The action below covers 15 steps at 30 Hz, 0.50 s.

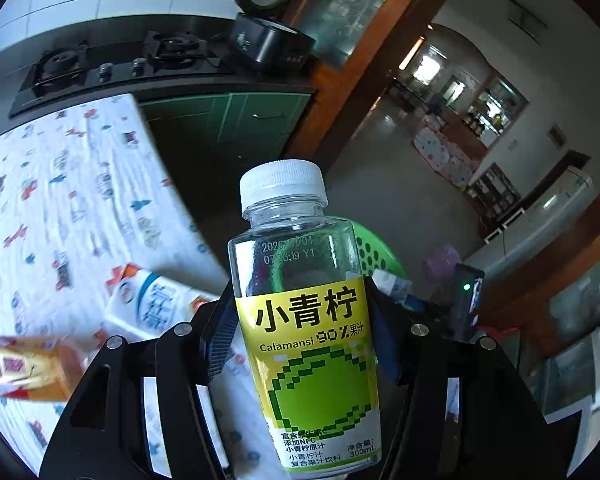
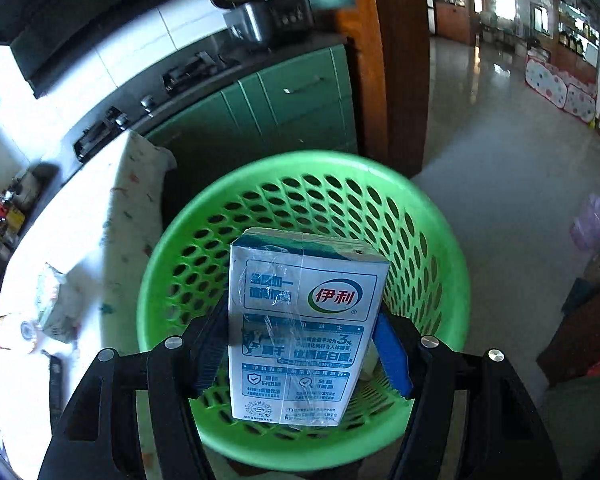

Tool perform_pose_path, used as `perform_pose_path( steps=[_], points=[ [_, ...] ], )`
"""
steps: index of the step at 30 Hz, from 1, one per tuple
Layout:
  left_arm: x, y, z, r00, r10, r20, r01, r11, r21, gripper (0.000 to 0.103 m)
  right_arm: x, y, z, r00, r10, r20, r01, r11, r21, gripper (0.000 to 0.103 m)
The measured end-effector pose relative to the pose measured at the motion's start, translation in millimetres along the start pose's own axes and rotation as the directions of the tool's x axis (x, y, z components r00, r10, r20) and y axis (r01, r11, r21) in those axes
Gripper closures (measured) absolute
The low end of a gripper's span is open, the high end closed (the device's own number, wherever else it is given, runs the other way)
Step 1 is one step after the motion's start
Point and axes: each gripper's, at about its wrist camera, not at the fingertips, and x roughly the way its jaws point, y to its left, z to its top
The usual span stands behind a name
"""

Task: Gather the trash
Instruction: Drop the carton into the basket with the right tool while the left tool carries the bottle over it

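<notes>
My left gripper is shut on an empty clear juice bottle with a white cap and yellow-green label, held upright above the table edge. A white and blue milk carton and an orange carton lie on the patterned tablecloth to its left. The green basket shows just behind the bottle. My right gripper is shut on a white and blue milk carton, held over the mouth of the green perforated basket.
A black stove and rice cooker stand on the counter behind the table, over green cabinets. A wooden door frame stands behind the basket. Wrappers lie on the table at the left. The tiled floor runs to the right.
</notes>
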Motion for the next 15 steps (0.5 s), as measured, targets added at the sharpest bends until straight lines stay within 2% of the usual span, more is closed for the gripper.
perform_pose_path(
  steps=[5,7,8,15],
  points=[
    [45.2,-19.9,14.6,0.999,-0.025,-0.040,0.026,0.999,0.024,0.045,24.0,-5.0,-4.0,0.999,-0.004,-0.044,0.004,1.000,0.004,0.039],
    [62.1,-26.7,17.5,0.998,-0.030,-0.058,0.032,0.999,0.035,0.045,29.0,-6.3,-5.2,0.999,-0.005,-0.052,0.005,1.000,0.000,0.034],
    [68.8,-28.8,18.4,0.997,-0.030,-0.067,0.032,0.999,0.041,0.045,28.2,-6.3,-6.9,0.999,-0.004,-0.050,0.004,1.000,-0.001,0.030],
    [115.0,-49.8,24.8,0.992,-0.056,-0.109,0.065,0.994,0.085,0.045,13.3,-9.1,-10.1,1.000,-0.023,-0.011,0.023,0.999,-0.028,0.030]
  ],
)
